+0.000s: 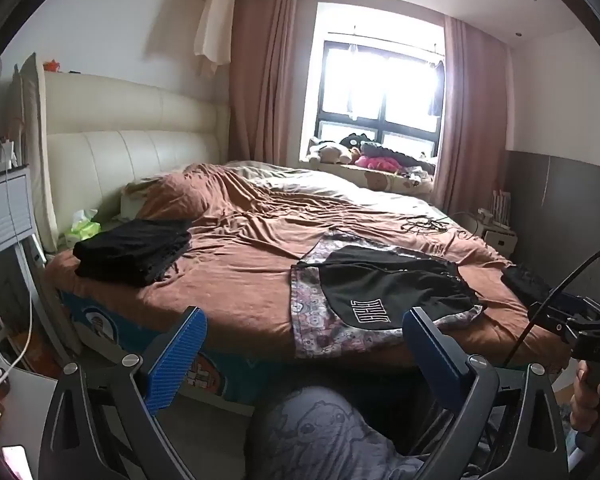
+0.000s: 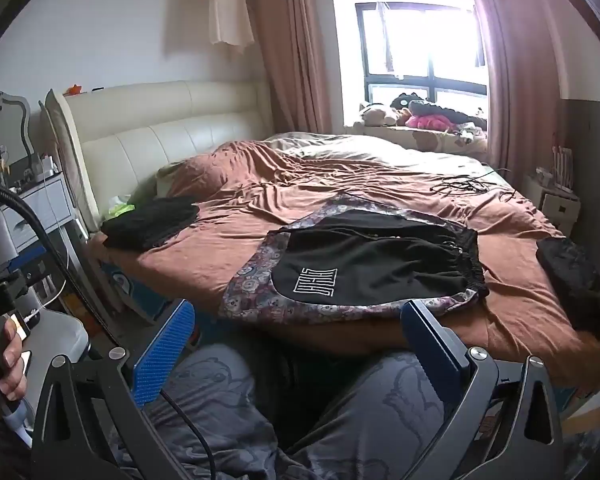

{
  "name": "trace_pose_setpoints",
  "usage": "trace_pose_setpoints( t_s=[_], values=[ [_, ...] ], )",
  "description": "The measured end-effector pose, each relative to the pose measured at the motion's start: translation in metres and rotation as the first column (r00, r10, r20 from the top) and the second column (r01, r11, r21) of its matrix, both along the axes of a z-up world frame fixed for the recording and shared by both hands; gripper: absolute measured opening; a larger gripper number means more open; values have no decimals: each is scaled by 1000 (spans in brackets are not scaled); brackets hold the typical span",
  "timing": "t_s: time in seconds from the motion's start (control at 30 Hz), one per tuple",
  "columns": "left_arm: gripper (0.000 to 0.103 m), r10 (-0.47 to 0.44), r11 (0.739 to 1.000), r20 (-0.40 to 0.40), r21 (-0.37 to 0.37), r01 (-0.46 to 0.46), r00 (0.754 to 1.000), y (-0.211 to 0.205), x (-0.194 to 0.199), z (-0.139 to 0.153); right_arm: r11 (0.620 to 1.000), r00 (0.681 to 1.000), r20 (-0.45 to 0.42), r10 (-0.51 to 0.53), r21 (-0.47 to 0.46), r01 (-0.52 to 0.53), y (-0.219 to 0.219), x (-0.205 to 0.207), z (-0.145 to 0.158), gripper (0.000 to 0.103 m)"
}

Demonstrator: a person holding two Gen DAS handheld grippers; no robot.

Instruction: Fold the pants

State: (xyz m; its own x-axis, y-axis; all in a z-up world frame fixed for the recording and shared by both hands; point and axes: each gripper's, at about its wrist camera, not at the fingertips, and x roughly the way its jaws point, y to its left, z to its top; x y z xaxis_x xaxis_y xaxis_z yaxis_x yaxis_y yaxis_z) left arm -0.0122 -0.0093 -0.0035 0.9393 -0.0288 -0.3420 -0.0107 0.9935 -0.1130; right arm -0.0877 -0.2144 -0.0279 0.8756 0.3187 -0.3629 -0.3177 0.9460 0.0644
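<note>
Bed (image 1: 236, 276): fills the middle of both views, covered by a rumpled brown sheet, cream padded headboard at the far left.
Patterned cloth (image 1: 320, 336): spread flat on the near edge of the bed, under the black garment, its printed border showing along the near and left sides.
Black pants (image 1: 392, 284): lying flat on the patterned cloth, white emblem near the rounded near-left corner, gathered waistband at the right; in the right wrist view (image 2: 380, 264) just beyond and between the two blue pads, apart from them.
Folded black stack (image 1: 134, 252): on the left part of the bed, well apart from the pants, near a green tissue pack.
Dark bundle (image 2: 576, 280): at the right edge of the bed, apart from the pants.
Legs (image 2: 228, 408): in grey printed trousers, low in both views, below the bed edge.
Left tool (image 1: 300, 352): fingers spread wide apart, nothing between them, off the near edge of the bed; pants ahead and toward its right finger, not touched.
Right tool (image 2: 296, 340): fingers spread wide apart, empty, short of the bed edge; pants directly ahead, not touched.
Hand (image 2: 8, 364): wrapped around the left tool's handle, at the left edge of the right wrist view.
</note>
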Motion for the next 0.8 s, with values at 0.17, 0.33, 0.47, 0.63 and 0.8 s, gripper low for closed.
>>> trace_pose_setpoints(
  t_s=[0.17,0.33,0.47,0.63,0.8],
  values=[
    [100,8,1000,6,0,-8,1000,0,-2,1,1000,1000,1,1,-3,-1,0,-2,-3,103],
    [100,15,1000,-2,8,-15,1000,0,-1,0,1000,1000,-3,-2,-2,2,0,1,0,103],
    [100,15,1000,1,4,-15,1000,1,-2,0,1000,1000,1,-2,-3,2,3,0,-2,103],
    [100,16,1000,2,3,-16,1000,1,-3,1,1000,1000,1,-5,5,5,-2,-1,-4,103],
    [100,20,1000,2,6,-20,1000,0,-3,1,1000,1000,1,-5,16,5,-4,-2,-3,103]
  ],
)
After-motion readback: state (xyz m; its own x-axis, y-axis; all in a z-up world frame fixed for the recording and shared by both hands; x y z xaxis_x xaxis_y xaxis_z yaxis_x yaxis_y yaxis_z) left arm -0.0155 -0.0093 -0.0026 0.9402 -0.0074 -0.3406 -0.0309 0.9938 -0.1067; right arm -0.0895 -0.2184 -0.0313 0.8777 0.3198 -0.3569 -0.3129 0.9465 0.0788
